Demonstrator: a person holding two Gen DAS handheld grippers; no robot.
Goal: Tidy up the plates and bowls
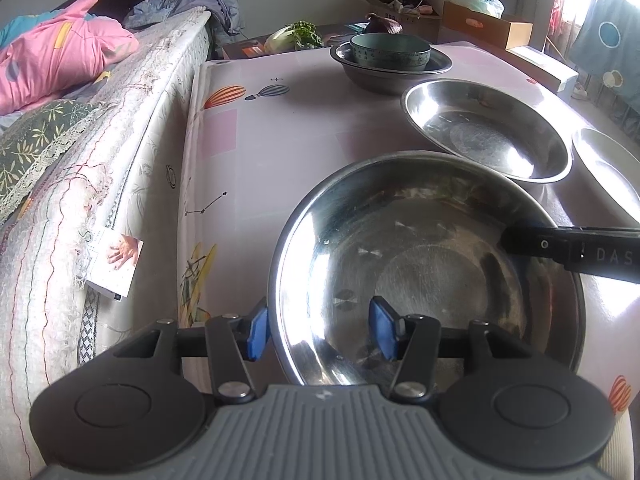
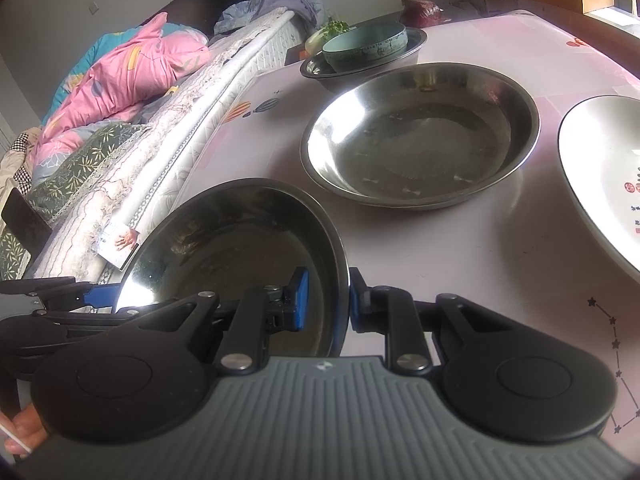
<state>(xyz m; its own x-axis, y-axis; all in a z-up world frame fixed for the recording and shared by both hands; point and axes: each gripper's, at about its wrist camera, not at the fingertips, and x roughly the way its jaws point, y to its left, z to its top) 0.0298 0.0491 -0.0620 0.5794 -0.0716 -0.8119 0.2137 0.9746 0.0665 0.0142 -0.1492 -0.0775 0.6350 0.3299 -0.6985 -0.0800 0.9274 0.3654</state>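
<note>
A steel plate (image 1: 424,264) lies at the near left of the pink table; it also shows in the right wrist view (image 2: 224,248). My left gripper (image 1: 320,330) straddles its left rim with a wide gap, one blue pad outside, one inside. My right gripper (image 2: 326,300) is shut on the plate's right rim; its finger shows in the left wrist view (image 1: 568,250). A second steel plate (image 2: 420,132) sits just beyond. A white plate (image 2: 600,176) lies to the right. A teal bowl (image 2: 366,46) sits in a steel bowl (image 2: 320,70) at the far end.
A bed with a pink quilt (image 2: 128,76) and white mattress edge (image 1: 120,160) runs along the table's left side. Vegetables (image 1: 294,36) and cardboard boxes (image 1: 484,24) stand beyond the far edge. A photo card (image 1: 116,264) hangs at the mattress side.
</note>
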